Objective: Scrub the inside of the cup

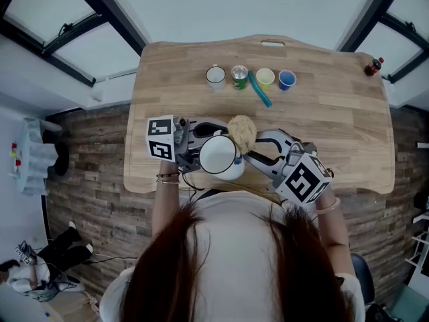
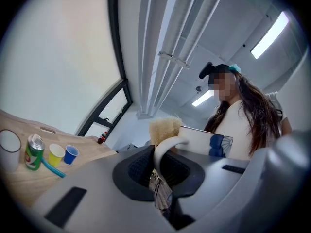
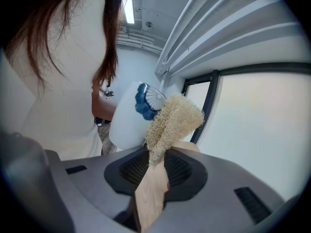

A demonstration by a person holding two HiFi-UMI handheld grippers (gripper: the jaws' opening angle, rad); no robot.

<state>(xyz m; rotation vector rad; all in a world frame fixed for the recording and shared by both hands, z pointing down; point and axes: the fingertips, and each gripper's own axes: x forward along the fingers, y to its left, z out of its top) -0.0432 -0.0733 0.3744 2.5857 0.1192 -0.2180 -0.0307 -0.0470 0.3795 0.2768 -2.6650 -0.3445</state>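
Cup point(image 1: 219, 156) over table point(image 1: 348, 113) edge, handle tight in left tongs point(image 2: 165, 169); right tongs point(image 3: 153, 171) tight on brush point(image 3: 172, 118) beside rim.

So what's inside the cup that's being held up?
Nothing shows: the cup looks plain white inside. The scrubber is outside, by the rim, and covers a bit of that edge, so that part can't be seen.
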